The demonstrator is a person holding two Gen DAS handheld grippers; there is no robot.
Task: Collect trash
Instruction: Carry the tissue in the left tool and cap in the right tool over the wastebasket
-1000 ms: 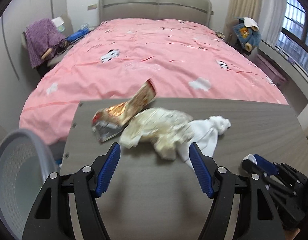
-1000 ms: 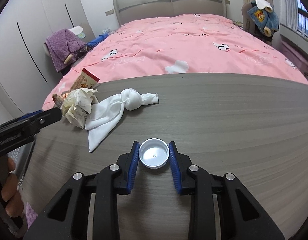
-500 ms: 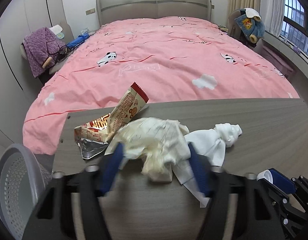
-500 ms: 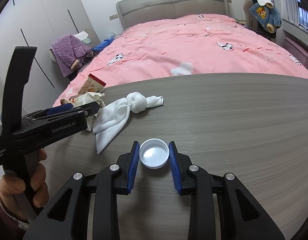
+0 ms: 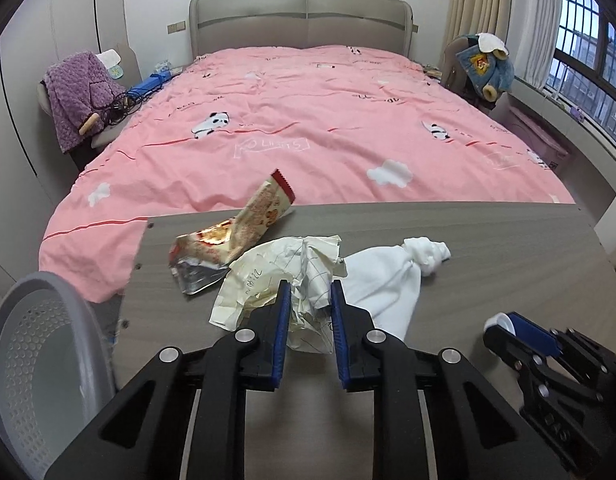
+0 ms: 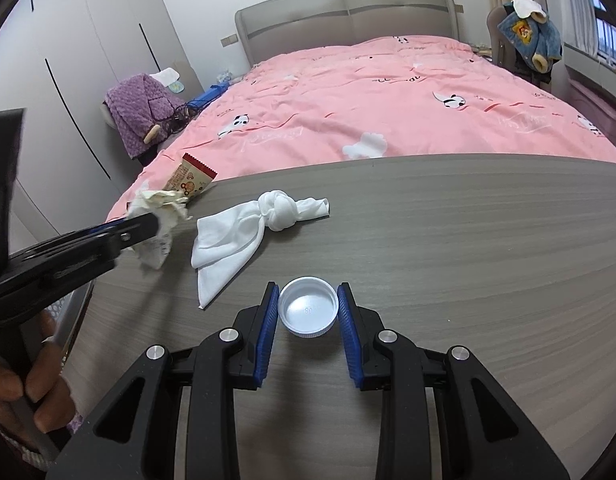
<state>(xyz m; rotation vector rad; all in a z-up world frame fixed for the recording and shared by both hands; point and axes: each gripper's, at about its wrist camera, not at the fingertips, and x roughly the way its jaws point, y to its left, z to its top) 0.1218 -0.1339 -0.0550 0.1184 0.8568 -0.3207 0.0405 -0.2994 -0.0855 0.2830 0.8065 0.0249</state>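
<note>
My left gripper [image 5: 307, 296] is shut on a crumpled cream paper [image 5: 284, 276] at the table's left end; the paper also shows in the right wrist view [image 6: 158, 216], lifted a little off the wood. A red-and-cream snack wrapper [image 5: 236, 236] lies just behind it near the far left corner. A knotted white cloth [image 5: 391, 280] lies to the right of the paper. My right gripper [image 6: 308, 306] is shut on a white bottle cap [image 6: 308, 307] and holds it on the table, nearer than the cloth [image 6: 244, 232].
A grey perforated bin [image 5: 36, 364] stands at the table's left edge. The grey wooden table [image 6: 467, 248] ends against a pink bed [image 5: 327, 120]. A chair with purple clothing [image 5: 76, 96] is at the far left, another chair [image 5: 479, 64] at the far right.
My left gripper moved forward over the crumpled paper and closed on it, raising it slightly. The right gripper stayed shut on the bottle cap.
</note>
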